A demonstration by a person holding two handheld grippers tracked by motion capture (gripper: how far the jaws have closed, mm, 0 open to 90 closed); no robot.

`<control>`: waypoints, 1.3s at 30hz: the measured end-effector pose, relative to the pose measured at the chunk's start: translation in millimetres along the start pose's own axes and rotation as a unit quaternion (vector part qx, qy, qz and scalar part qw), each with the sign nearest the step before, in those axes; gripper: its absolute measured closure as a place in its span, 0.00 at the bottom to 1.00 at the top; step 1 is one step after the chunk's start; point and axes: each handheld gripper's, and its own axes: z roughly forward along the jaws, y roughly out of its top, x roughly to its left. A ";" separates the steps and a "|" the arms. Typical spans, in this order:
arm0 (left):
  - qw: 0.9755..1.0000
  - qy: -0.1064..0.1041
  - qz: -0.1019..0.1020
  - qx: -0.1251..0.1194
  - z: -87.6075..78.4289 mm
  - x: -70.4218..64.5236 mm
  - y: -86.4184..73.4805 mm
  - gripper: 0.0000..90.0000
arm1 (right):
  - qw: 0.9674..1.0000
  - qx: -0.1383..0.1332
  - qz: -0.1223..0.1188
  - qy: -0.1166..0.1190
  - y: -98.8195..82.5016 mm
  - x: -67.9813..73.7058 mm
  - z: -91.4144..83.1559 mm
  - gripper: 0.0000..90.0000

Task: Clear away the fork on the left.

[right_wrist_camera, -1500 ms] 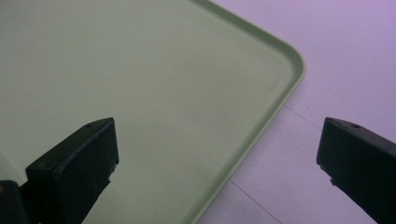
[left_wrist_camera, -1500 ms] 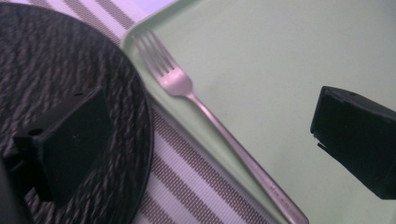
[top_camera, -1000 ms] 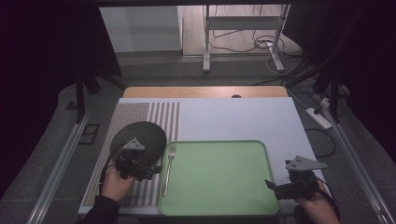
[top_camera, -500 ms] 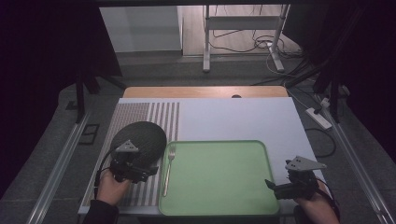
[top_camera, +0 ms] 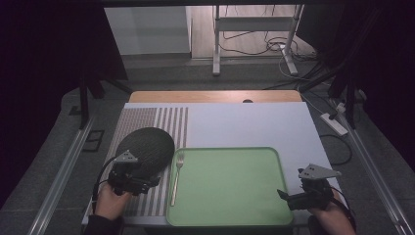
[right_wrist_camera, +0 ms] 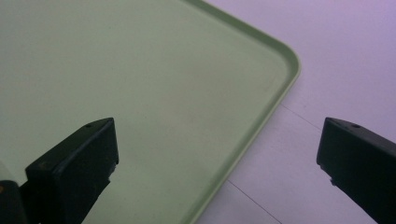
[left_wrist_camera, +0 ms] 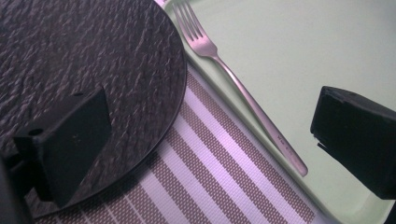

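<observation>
Fig.: left gripper [top_camera: 147, 182], jaws spread, straddles dark plate [top_camera: 147, 144] rim and fork [top_camera: 177, 171] (likely pre-grasp); right gripper [top_camera: 288, 198], jaws spread, hovers at green tray [top_camera: 230, 215] edge.

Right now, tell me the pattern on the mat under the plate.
Brown-and-white woven stripes on the mat, under the black plate; clearest in the left gripper view.

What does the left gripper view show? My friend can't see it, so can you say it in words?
The left gripper's two black jaws stand wide open over the near edge of a round, dark, rough plate on a striped mat. Beside the plate, a silver fork lies along the rim of a pale green tray.
</observation>
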 end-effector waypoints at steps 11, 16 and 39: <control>1.000 0.005 -0.012 -0.004 -8.4 4.4 -11.6 0.00 | 1.000 0.000 0.000 0.003 -0.1 -0.1 -0.2 0.00; 1.000 0.010 -0.017 -0.004 -12.4 5.8 -17.2 0.00 | 1.000 -0.001 0.002 0.005 -0.2 -0.6 -0.5 0.00; 0.999 0.024 -0.026 -0.008 -28.4 8.0 -35.1 0.00 | 1.000 -0.002 0.000 0.006 -0.4 -0.5 -0.5 0.00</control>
